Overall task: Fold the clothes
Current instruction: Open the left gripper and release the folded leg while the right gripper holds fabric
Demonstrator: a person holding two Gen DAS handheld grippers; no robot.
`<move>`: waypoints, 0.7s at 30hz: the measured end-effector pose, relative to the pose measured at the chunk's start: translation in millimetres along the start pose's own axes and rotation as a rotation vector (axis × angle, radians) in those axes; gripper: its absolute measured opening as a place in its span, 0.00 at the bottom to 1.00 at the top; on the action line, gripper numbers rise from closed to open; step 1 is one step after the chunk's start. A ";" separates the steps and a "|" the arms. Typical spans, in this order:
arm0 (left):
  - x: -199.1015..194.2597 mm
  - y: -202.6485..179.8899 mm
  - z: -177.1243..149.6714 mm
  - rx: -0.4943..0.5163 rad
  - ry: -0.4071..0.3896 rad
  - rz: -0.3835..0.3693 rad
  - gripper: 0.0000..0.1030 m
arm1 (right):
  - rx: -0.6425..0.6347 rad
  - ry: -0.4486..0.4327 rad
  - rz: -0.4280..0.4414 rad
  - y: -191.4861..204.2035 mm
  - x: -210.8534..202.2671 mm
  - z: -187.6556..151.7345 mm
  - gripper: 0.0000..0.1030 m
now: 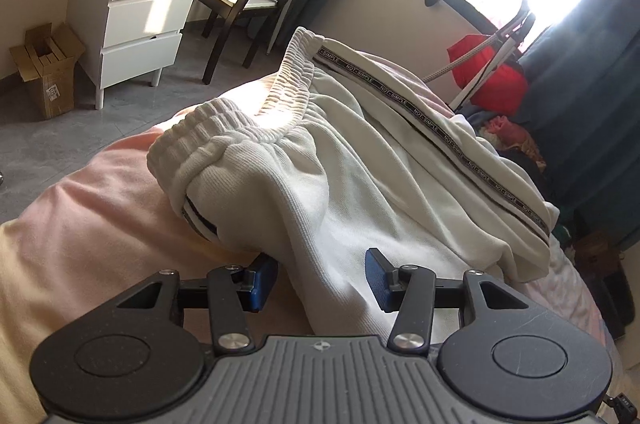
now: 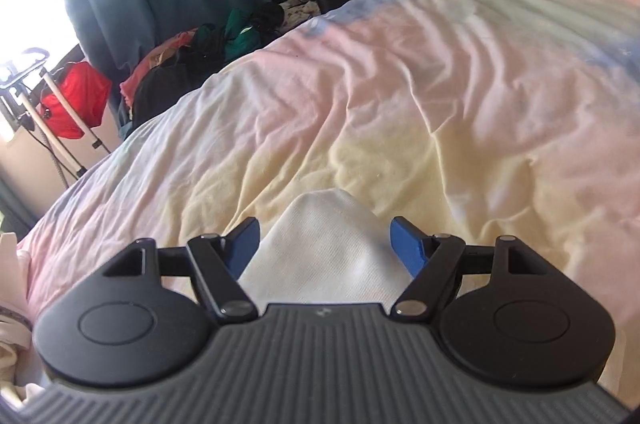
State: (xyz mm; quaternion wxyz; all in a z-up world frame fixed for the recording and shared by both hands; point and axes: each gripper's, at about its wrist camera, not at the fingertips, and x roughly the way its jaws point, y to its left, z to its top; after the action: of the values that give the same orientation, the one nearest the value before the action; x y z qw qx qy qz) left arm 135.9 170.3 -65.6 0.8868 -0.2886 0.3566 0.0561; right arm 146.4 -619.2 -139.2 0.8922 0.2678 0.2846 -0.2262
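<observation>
white pants (image 1: 352,159) btwn spread fingers of left gripper (image 1: 322,280) & right gripper (image 2: 324,248), ungripped.

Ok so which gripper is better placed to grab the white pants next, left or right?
Left, probably. The left gripper sits open against the white pants, near the waistband. The right gripper, also open, has only a cloth corner between its fingers.
</observation>
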 end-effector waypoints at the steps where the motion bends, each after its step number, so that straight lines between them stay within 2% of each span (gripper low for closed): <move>1: 2.2 -1.3 0.2 0.010 0.002 0.003 0.51 | -0.017 0.018 0.018 -2.9 6.1 3.2 0.72; 4: 8.0 -5.3 0.0 0.047 0.005 0.013 0.51 | -0.069 0.070 0.070 -11.7 24.5 12.9 0.72; 6: 10.9 -7.5 -0.2 0.062 0.006 0.019 0.51 | -0.119 0.096 0.097 -13.9 33.4 15.7 0.59; 8: 12.7 -10.0 0.0 0.074 0.007 0.019 0.53 | -0.202 0.078 0.085 -5.1 28.1 7.7 0.27; 10: 11.2 -14.2 -0.8 0.104 0.000 0.019 0.54 | -0.272 0.038 0.048 6.1 18.0 1.0 0.16; 12: 8.5 -16.8 -2.3 0.130 -0.005 0.024 0.54 | -0.293 -0.040 -0.005 14.5 1.8 -1.3 0.13; 15: 2.1 -17.6 -4.0 0.147 -0.014 0.026 0.54 | -0.187 -0.117 -0.074 7.9 -15.4 5.8 0.12; 18: -3.6 -15.0 -3.3 0.139 -0.020 0.019 0.54 | -0.119 -0.125 -0.174 -7.1 -11.0 13.5 0.12; 21: -7.9 -11.6 -2.6 0.129 -0.024 0.028 0.54 | -0.088 -0.085 -0.204 -15.2 7.6 7.6 0.12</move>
State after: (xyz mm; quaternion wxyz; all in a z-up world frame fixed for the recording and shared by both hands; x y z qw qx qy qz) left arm 132.0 160.2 -56.4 0.9069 -0.2254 0.3527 0.0488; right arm 146.5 -637.2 -144.0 0.8867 0.1883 0.2820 -0.3143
